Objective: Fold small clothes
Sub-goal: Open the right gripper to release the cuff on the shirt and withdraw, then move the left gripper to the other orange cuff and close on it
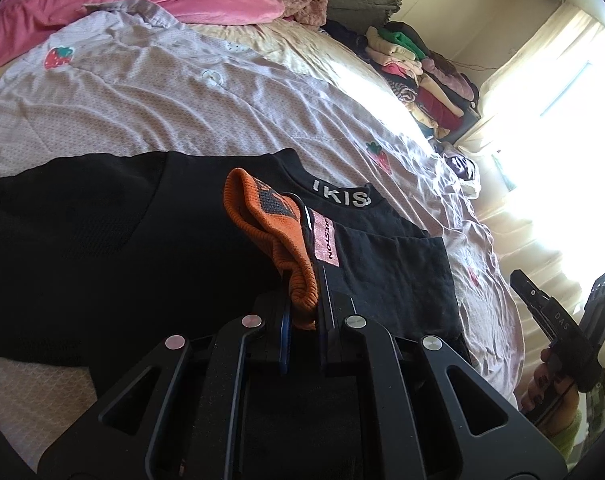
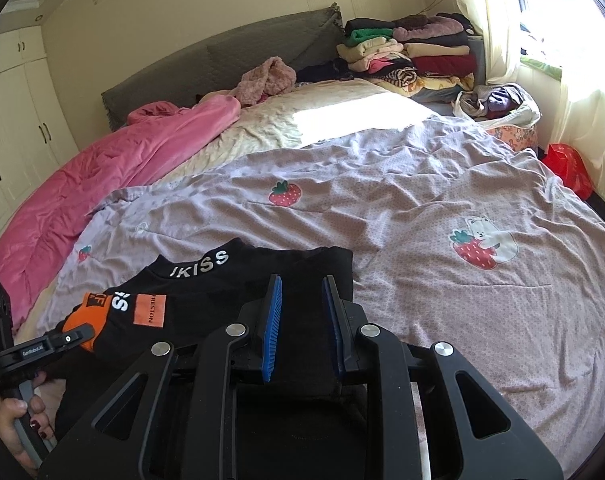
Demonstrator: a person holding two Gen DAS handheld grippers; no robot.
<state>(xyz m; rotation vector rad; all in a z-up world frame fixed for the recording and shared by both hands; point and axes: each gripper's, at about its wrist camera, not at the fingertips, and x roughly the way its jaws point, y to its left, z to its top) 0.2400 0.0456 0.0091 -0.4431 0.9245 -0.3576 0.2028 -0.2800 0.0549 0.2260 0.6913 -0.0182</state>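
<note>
Left wrist view is showing the left gripper (image 1: 302,240) clamping its fingers on the orange cuff (image 1: 270,232) of a black top (image 1: 102,248) lying on the bedspread (image 1: 182,92); the right gripper (image 2: 302,304) is hovering over the top, fingers apart, holding nothing.

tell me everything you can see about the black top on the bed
The black top is a small knit-looking garment with white letters on its collar, an orange ribbed cuff and an orange patch on its sleeve. It lies mostly flat on the lilac strawberry-print bedcover, collar away from the cameras. The left gripper is shut on the cuff, holding the sleeve across the body. The right gripper, open, hangs over its other side.
</note>
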